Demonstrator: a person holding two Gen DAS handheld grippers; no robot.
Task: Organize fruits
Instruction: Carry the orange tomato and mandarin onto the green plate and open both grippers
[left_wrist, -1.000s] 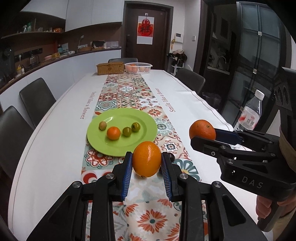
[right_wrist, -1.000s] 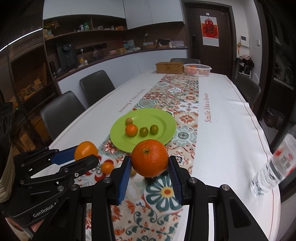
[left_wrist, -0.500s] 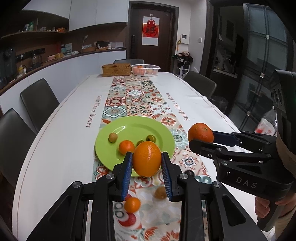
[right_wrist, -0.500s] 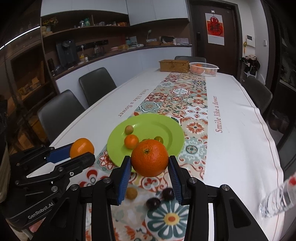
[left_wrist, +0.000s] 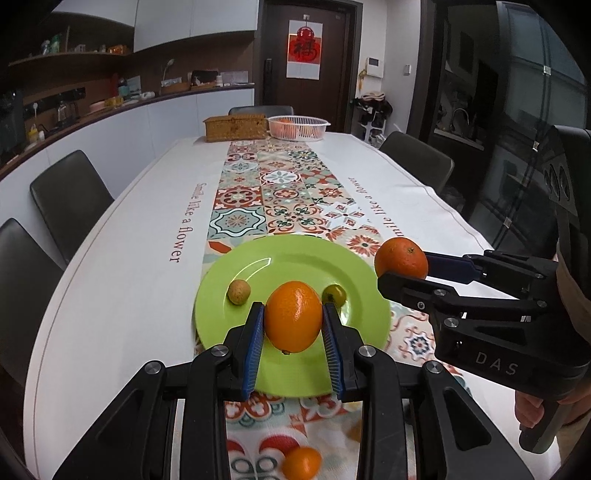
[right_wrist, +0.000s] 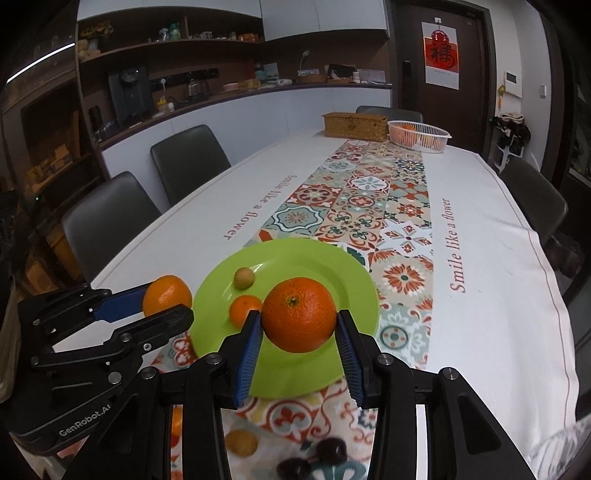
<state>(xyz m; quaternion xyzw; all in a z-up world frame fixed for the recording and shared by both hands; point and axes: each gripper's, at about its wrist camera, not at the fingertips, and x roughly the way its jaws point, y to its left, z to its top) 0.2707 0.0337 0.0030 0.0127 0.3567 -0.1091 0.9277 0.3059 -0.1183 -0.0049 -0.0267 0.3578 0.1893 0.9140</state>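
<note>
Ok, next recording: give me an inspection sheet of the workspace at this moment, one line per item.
Surface: long table under a white cloth with a patterned runner.
Job's things: green plate holding a small tan fruit, a small orange and a greenish fruit; loose small fruits and dark cherries on the runner nearer the cameras.
Clutter: wicker box and white basket with oranges at the far end.
Grippers: left gripper shut on an oval orange; right gripper shut on a round orange; both over the plate's near side.
Cables: nothing seen.
Surroundings: dark chairs, kitchen counter, door.
</note>
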